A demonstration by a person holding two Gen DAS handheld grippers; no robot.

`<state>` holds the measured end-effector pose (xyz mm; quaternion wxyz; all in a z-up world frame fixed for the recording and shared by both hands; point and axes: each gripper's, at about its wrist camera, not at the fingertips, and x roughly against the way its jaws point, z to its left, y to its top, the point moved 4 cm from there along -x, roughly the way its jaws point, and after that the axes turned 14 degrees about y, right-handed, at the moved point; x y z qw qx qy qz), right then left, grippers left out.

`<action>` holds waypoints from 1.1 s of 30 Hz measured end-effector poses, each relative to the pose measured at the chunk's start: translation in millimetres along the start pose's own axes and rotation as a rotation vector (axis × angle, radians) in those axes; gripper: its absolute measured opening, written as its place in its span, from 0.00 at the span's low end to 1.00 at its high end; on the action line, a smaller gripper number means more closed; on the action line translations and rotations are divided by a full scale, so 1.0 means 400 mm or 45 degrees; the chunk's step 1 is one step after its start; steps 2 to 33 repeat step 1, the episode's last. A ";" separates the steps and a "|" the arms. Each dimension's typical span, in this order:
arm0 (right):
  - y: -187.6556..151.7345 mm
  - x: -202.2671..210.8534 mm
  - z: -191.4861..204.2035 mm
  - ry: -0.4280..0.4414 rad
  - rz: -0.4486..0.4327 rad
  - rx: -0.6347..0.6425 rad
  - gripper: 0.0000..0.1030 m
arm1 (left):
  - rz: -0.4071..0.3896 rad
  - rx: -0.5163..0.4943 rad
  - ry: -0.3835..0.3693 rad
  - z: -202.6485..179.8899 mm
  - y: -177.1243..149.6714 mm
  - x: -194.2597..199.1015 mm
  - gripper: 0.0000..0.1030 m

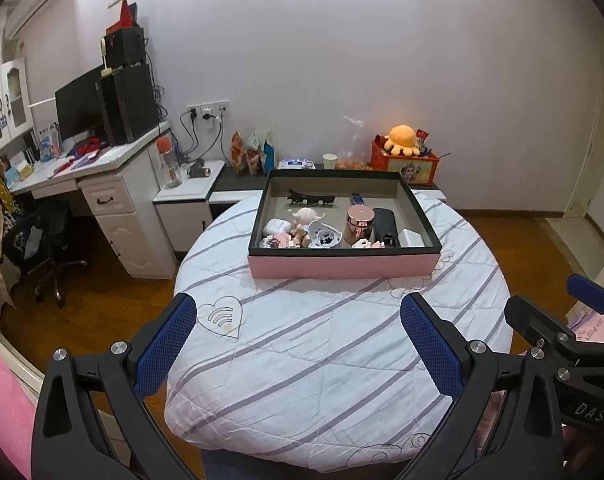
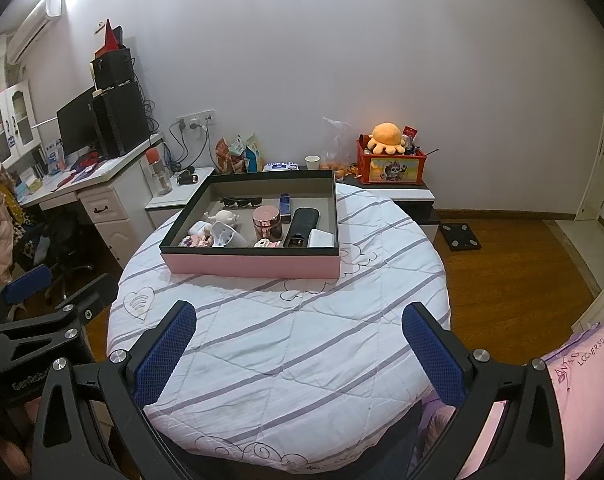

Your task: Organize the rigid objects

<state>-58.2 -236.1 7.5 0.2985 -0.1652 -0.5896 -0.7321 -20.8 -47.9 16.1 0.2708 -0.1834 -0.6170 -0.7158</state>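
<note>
Both the left gripper and right gripper are held wide open and empty above the striped quilt. Well ahead, the pink box is seen, filled with small objects.

The left tool is a black plastic frame with two long fingers, each faced with a blue pad of fine mesh-like texture. Round silver screws sit at the finger joints, and triangular cut-outs open the black arms below them. The right tool is built the same way: black arms, blue textured pads, silver screws. Seen from the left camera, its black body carries white letters reading "DAS". Seen from the right camera, the left tool's body bears small white lettering too blurred to read fully.
</note>
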 end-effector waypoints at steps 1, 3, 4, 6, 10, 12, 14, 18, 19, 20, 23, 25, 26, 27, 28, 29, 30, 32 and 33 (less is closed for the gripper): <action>0.000 -0.001 0.001 0.000 0.000 -0.001 1.00 | 0.002 0.004 -0.003 0.000 0.002 -0.001 1.00; 0.000 -0.001 0.001 0.000 0.000 -0.001 1.00 | 0.002 0.004 -0.003 0.000 0.002 -0.001 1.00; 0.000 -0.001 0.001 0.000 0.000 -0.001 1.00 | 0.002 0.004 -0.003 0.000 0.002 -0.001 1.00; 0.000 -0.001 0.001 0.000 0.000 -0.001 1.00 | 0.002 0.004 -0.003 0.000 0.002 -0.001 1.00; 0.000 -0.001 0.001 0.000 0.000 -0.001 1.00 | 0.002 0.004 -0.003 0.000 0.002 -0.001 1.00; 0.000 -0.001 0.001 0.000 0.000 -0.001 1.00 | 0.002 0.004 -0.003 0.000 0.002 -0.001 1.00; 0.000 -0.001 0.001 0.000 0.000 -0.001 1.00 | 0.002 0.004 -0.003 0.000 0.002 -0.001 1.00; 0.000 -0.001 0.001 0.000 0.000 -0.001 1.00 | 0.002 0.004 -0.003 0.000 0.002 -0.001 1.00; 0.000 -0.001 0.001 0.000 0.000 -0.001 1.00 | 0.002 0.004 -0.003 0.000 0.002 -0.001 1.00; 0.000 -0.001 0.001 0.000 0.000 -0.001 1.00 | 0.002 0.004 -0.003 0.000 0.002 -0.001 1.00; 0.000 -0.001 0.001 0.000 0.000 -0.001 1.00 | 0.002 0.004 -0.003 0.000 0.002 -0.001 1.00; 0.000 -0.001 0.001 0.000 0.000 -0.001 1.00 | 0.002 0.004 -0.003 0.000 0.002 -0.001 1.00; 0.000 -0.001 0.001 0.000 0.000 -0.001 1.00 | 0.002 0.004 -0.003 0.000 0.002 -0.001 1.00; 0.000 -0.001 0.001 0.000 0.000 -0.001 1.00 | 0.002 0.004 -0.003 0.000 0.002 -0.001 1.00; 0.000 -0.001 0.001 0.000 0.000 -0.001 1.00 | 0.002 0.004 -0.003 0.000 0.002 -0.001 1.00; 0.000 -0.001 0.001 0.000 0.000 -0.001 1.00 | 0.002 0.004 -0.003 0.000 0.002 -0.001 1.00; 0.000 -0.001 0.001 0.000 0.000 -0.001 1.00 | 0.002 0.004 -0.003 0.000 0.002 -0.001 1.00; 0.000 -0.001 0.001 0.000 0.000 -0.001 1.00 | 0.002 0.004 -0.003 0.000 0.002 -0.001 1.00; 0.000 -0.001 0.001 0.000 0.000 -0.001 1.00 | 0.002 0.004 -0.003 0.000 0.002 -0.001 1.00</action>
